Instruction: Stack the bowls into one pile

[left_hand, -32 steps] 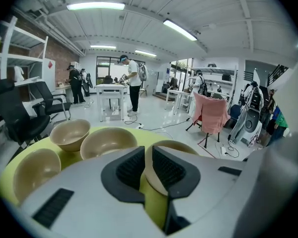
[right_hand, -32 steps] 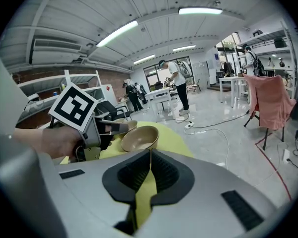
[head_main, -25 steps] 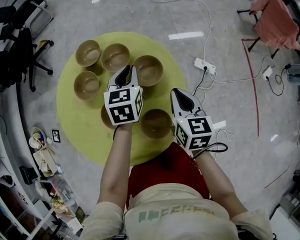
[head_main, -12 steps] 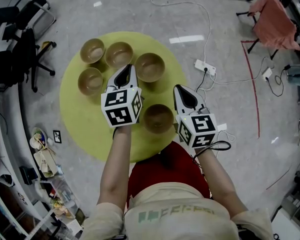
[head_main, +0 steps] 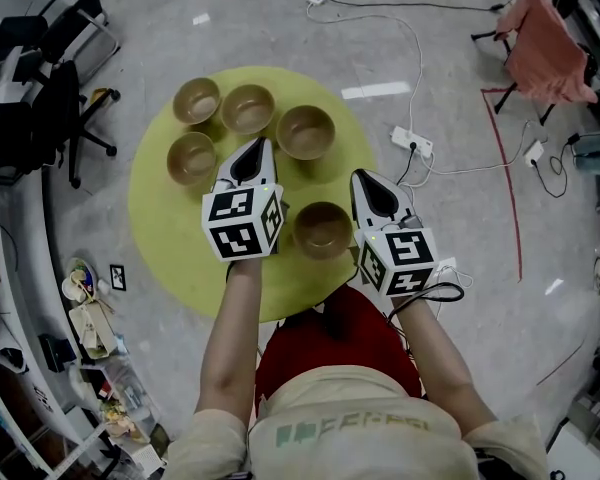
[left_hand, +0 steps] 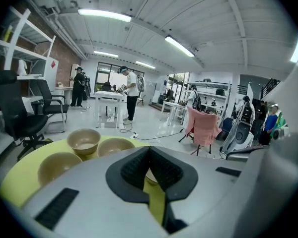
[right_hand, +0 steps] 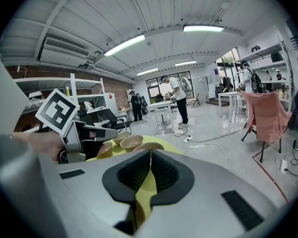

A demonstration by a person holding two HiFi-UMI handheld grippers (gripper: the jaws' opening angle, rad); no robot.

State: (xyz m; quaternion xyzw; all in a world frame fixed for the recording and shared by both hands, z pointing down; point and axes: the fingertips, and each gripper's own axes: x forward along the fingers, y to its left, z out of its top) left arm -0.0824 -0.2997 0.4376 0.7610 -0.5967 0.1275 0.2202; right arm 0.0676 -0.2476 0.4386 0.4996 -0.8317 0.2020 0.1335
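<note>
Several tan bowls sit apart on a round yellow table (head_main: 165,228): three along the far side (head_main: 197,100) (head_main: 249,108) (head_main: 305,131), one at the left (head_main: 192,158) and one near me (head_main: 323,229). My left gripper (head_main: 253,150) hovers over the table's middle between them, jaws shut and empty, its cube hiding the table below. My right gripper (head_main: 369,181) is just right of the near bowl, at the table's edge, also shut on nothing. The left gripper view shows the shut left gripper (left_hand: 149,150) and three bowls (left_hand: 83,139) ahead. In the right gripper view the pads of the right gripper (right_hand: 150,155) meet.
A power strip (head_main: 413,140) and white cables lie on the grey floor right of the table. A black office chair (head_main: 50,118) stands at the left, with a cluttered shelf (head_main: 90,318) below it. A pink cloth drapes over a chair (head_main: 548,48) at the far right. People stand far off (left_hand: 130,90).
The table and bowls have shifted up and right in the head view. Both grippers stay shut and sit a little nearer me relative to the bowls.
</note>
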